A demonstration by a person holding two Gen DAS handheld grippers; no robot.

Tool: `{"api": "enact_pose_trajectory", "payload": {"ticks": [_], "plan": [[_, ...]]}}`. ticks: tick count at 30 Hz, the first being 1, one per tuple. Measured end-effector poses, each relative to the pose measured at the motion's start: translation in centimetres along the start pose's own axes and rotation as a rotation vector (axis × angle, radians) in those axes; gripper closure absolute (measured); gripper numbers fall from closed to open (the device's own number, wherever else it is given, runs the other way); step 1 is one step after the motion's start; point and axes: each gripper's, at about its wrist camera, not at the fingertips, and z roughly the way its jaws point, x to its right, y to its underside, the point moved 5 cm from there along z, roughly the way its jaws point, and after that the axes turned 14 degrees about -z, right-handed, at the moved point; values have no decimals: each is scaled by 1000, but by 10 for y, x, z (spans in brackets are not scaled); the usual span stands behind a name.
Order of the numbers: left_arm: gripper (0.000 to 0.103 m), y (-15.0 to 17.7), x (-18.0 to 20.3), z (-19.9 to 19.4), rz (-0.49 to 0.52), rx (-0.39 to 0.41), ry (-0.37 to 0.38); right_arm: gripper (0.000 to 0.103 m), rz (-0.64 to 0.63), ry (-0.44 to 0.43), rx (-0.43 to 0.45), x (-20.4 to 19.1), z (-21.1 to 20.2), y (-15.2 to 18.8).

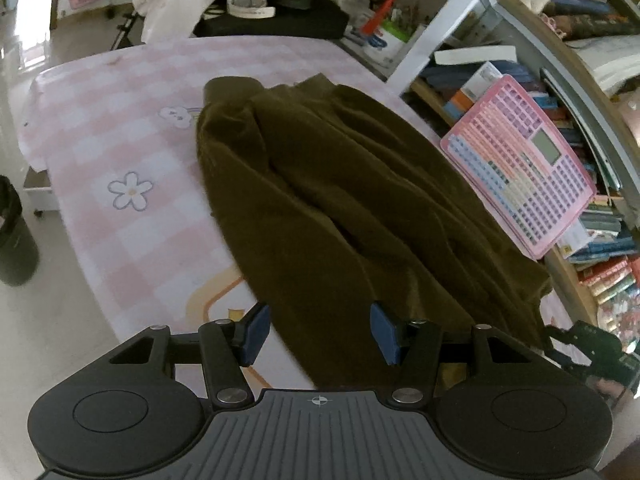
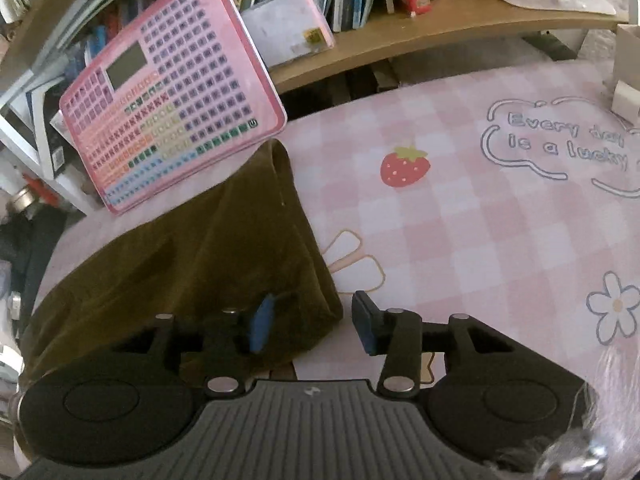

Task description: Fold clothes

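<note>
An olive-brown garment lies crumpled along a table covered with a pink checked cloth. My left gripper is open, and the garment's near end lies between and below its blue pads. In the right wrist view the same garment fills the lower left. My right gripper is open over the garment's corner: the left pad is above the fabric and the right pad is over bare cloth. Neither gripper holds anything.
A pink keyboard toy leans against bookshelves right beside the garment. Dark bags, white clothing and clutter sit past the table's far end. A black bin stands on the floor at left. A white box sits at the table's far right.
</note>
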Motion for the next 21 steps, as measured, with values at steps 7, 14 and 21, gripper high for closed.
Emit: {"api": "enact_pose_trajectory", "payload": {"ticks": [7, 14, 21], "plan": [[47, -3, -9, -3, -30, 6, -3, 94, -113, 9, 2, -17, -9, -4], [47, -1, -11, -3, -35, 0, 6, 94, -203, -35, 239, -34, -60, -21], [47, -3, -15, -5, -29, -3, 13, 85, -45, 64, 8, 14, -17, 14]]}}
